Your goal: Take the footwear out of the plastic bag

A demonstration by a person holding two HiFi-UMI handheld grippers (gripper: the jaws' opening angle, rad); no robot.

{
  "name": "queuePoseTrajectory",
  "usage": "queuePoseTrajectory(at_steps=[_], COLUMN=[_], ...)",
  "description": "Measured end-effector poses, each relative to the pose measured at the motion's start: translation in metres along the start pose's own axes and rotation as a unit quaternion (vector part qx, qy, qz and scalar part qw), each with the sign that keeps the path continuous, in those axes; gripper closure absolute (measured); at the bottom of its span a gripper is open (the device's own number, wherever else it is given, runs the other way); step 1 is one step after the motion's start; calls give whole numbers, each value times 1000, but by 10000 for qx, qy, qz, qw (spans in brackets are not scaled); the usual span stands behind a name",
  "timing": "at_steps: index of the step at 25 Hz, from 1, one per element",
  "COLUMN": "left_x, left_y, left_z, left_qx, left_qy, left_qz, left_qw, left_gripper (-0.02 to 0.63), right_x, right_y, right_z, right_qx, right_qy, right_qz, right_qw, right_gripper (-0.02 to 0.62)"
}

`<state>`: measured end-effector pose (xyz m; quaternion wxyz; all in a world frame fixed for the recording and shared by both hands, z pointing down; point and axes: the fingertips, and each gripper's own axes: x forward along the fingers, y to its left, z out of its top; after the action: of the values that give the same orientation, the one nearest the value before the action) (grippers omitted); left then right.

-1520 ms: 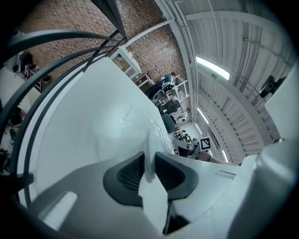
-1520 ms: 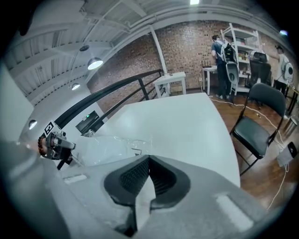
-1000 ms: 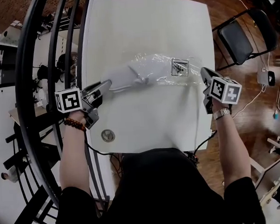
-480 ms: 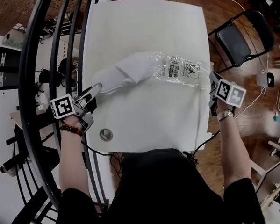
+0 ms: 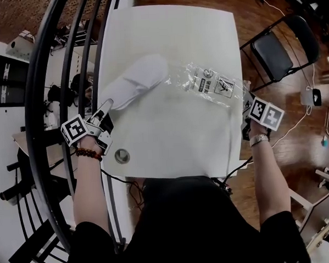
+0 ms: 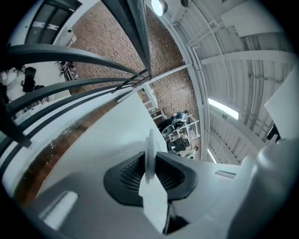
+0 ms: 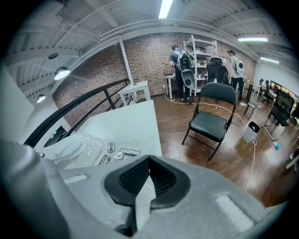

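A white slipper [image 5: 133,87] lies on the white table [image 5: 170,34], its toe just at the mouth of the clear printed plastic bag [image 5: 209,84]. My left gripper [image 5: 105,107] sits at the table's left edge, shut on the slipper's heel end. In the left gripper view a thin white slipper edge [image 6: 150,140] stands clamped between the left gripper [image 6: 150,161] pads. My right gripper [image 5: 245,101] is shut on the bag's right edge at the table's right side. In the right gripper view the right gripper [image 7: 148,161] is shut, with the bag [image 7: 110,150] and slipper toe [image 7: 65,145] to its left.
Black curved railings [image 5: 46,79] run along the table's left side. A round cable grommet [image 5: 122,155] sits near the front left corner. A black folding chair [image 5: 278,45] stands right of the table on the wood floor. People [image 7: 182,56] stand by shelves far off.
The slipper has slid leftward out of the bag with my left gripper, which moved to the table's left edge. The right gripper stayed at the bag's right edge.
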<state>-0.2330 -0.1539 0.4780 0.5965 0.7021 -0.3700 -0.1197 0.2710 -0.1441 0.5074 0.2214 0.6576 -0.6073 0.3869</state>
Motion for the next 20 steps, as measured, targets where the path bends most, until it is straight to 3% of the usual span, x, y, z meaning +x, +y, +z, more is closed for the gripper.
queuePoseTrajectory(at_steps=[7,9,12,16,20], left_x=[-9,-8,1,5,-1], left_y=[17,24,30,37,42], left_z=[-18,-20,-22,-32,-42], left_qx=[-424,-401,-62,618,831], left_qy=[-776,-879,-787,-435,-247], left_qz=[301,575,1021,1748,2215], left_qw=[9956,9937,9916,9817,9713], left_gripper=[525,522,509,365,347], right_x=[-11,-12,-8,-10,-18], right_y=[-2,-1,3,4,4], right_z=[-33,-36,-37,-41,-42], right_qx=[-123,-231,-436,-755,-996], right_qy=[128,202,362,449,401], right_qz=[75,150,312,404,433], right_qw=[9998,9994,9979,9953,9933], right_gripper=[598,586,533,514,514])
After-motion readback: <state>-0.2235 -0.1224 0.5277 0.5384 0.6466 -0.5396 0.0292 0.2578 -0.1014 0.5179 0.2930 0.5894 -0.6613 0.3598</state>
